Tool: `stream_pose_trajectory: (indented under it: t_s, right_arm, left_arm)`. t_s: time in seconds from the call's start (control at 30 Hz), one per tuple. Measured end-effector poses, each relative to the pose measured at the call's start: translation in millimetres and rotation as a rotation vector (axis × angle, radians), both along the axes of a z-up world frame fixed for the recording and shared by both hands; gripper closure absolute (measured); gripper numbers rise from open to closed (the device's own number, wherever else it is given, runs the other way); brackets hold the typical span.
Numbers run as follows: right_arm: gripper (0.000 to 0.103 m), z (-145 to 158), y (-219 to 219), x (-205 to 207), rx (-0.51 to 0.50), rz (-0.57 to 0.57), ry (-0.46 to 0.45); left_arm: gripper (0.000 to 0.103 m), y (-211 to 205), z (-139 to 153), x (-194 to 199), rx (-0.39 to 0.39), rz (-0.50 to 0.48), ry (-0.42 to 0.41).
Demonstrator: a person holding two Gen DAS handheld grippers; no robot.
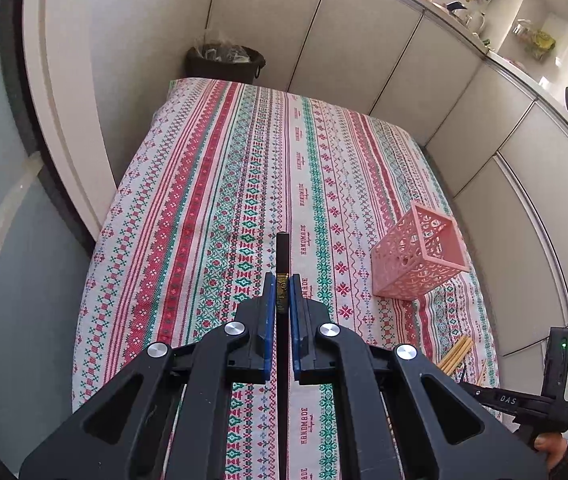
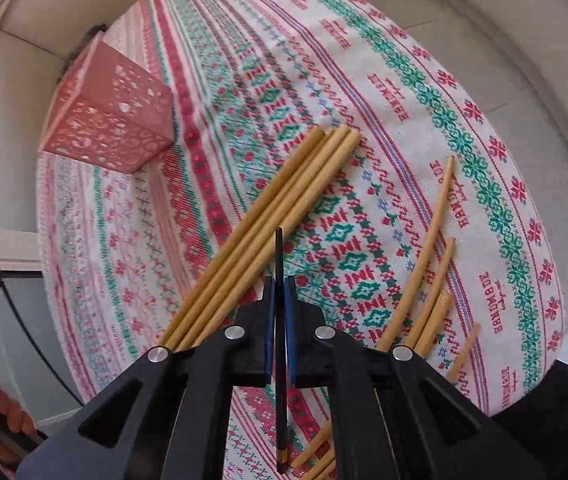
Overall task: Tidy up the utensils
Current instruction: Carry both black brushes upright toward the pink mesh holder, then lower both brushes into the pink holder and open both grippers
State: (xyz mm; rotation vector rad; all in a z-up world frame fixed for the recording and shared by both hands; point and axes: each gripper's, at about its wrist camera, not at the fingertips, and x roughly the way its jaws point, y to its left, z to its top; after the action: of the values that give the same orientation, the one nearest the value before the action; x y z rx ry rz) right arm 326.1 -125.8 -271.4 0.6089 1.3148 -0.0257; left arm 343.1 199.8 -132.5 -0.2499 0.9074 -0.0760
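While above tablecloth (image 1: 212,184): L tool (image 1: 283,280) & R tool (image 2: 280,284) each pinching black chopstick (image 1: 283,256).

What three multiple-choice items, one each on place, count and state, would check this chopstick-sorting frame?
1. Where is the pink lattice basket relative to the left gripper?
A. ahead to its right
B. ahead to its left
C. beneath it

2. How many wooden chopsticks lie bundled side by side ahead of the right gripper?
A. one
B. four
C. nine

3. What does the right gripper hold?
A. nothing
B. a spoon
C. a black chopstick

Key: A, the basket sits on the patterned tablecloth right of the fingers; B, four tips show together; C, the blue pads close on the dark stick.
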Motion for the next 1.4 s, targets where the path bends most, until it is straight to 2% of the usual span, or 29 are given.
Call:
stream_pose_trajectory:
  t_s: [0.1,0.27,0.37,0.57,0.83,1.1,1.23,1.4]
  right_arm:
    - [0.098,9.2,2.0,-2.1,0.011,0.030,-0.112]
    - [0.098,27.2,-9.3,-6.8,0.041,0.045,-0.225]
    - [0.098,51.2,-25.1,-20.9,0.060,0.038,-0.295]
    - [0.099,108.3,-45.2,-40.8,0.022,0.037,-0.444]
    - [0.099,154.8,-58.7,-48.2,0.068,0.026,-0.571]
    - [0.098,192.3,-58.8,-51.1,0.031,0.014,-0.676]
    - [0.098,213.4,-59.4,-41.3,0.031,0.002,-0.738]
    - [0.098,236.8,-53.4,-21.3,-0.013,0.007,-0.824]
  left_arm:
    - [0.097,-3.2,11.6,-8.7,0.006,-0.006,-0.049]
    - [0.097,-18.7,33.5,-24.6,0.020,-0.009,-0.138]
    - [0.097,-29.1,52.3,-40.3,0.001,-0.027,-0.216]
    - [0.097,-52.2,81.6,-65.5,-0.051,-0.076,-0.353]
    - [0.097,-78.8,106.7,-82.4,-0.080,-0.136,-0.454]
    - [0.097,-84.9,115.4,-72.8,-0.121,-0.120,-0.495]
    - [0.097,-96.3,126.3,-60.0,-0.132,-0.102,-0.561]
    - [0.097,-119.9,135.8,-33.2,-0.101,-0.066,-0.670]
